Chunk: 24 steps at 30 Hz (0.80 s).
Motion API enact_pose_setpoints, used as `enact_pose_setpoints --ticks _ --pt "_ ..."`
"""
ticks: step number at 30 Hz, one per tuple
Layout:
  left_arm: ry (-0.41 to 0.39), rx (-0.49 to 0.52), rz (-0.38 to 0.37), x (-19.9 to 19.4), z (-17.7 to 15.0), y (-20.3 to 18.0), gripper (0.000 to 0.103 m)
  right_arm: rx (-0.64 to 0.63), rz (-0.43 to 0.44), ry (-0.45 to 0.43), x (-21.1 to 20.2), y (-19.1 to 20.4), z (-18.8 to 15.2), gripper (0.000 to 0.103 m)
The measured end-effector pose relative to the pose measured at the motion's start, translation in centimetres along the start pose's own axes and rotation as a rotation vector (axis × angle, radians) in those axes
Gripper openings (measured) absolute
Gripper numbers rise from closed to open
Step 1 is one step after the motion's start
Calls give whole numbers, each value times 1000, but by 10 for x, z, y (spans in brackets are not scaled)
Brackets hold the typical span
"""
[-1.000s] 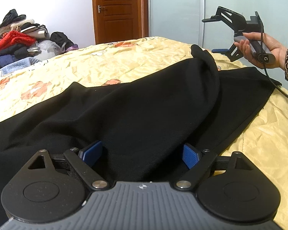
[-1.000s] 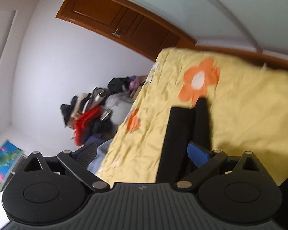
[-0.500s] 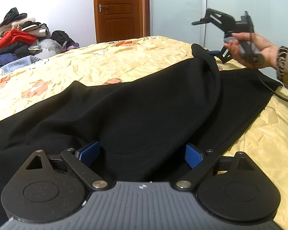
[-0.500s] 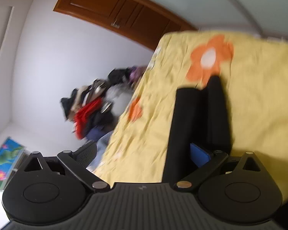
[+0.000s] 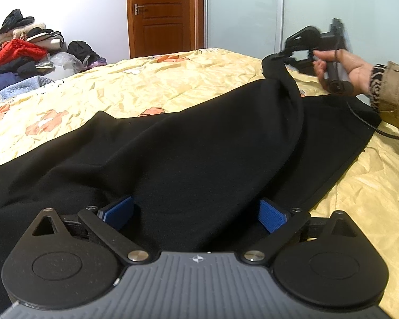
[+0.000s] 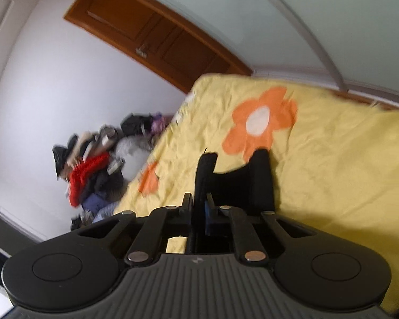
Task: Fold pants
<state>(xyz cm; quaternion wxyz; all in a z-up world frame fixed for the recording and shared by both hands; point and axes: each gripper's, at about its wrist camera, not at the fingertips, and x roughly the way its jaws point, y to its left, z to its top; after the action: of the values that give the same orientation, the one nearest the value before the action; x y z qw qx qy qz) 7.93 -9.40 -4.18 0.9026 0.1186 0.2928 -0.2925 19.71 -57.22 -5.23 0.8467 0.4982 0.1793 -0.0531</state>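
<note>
Yellow bed (image 5: 173,79) carries black pants (image 5: 188,148): right gripper (image 6: 199,207) jaws pinch a lifted edge, left gripper (image 5: 196,212) jaws opening, spread over cloth, unpinched; next, likely carry that edge across.

Illumination is even, diffuse and moderately bright, with soft shadows only. The left wrist view is sharp; the right wrist view shows motion blur. Fisheye distortion bends both views' edges.
</note>
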Motion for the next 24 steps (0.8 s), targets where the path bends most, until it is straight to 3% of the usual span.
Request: enact_pose_setpoints --ticks 3,8,10,12,13,15,16,17,24 --pt "-16 19 12 -3 1 -4 95 8 43 -70 -33 4 3 7" --pt "-85 167 -34 -14 9 -32 95 -13 123 -138 -90 19 13 7" --pt "-104 207 -39 -15 14 -46 95 -38 119 -135 -105 26 17 8" --pt "-116 221 -36 -14 17 -54 95 -51 111 -67 -104 26 21 9" --pt "-117 220 -31 -13 17 -57 95 -42 116 -26 -100 23 20 15" --pt "-111 212 -18 -10 18 -59 95 16 103 36 -91 12 15 41" --pt "-106 205 -13 -8 17 -59 96 36 122 66 -85 7 11 77" --pt "-98 199 -11 -8 16 -58 96 44 147 84 -79 4 7 95" --pt "-52 156 -14 2 9 -50 97 28 148 117 -36 4 -10 95"
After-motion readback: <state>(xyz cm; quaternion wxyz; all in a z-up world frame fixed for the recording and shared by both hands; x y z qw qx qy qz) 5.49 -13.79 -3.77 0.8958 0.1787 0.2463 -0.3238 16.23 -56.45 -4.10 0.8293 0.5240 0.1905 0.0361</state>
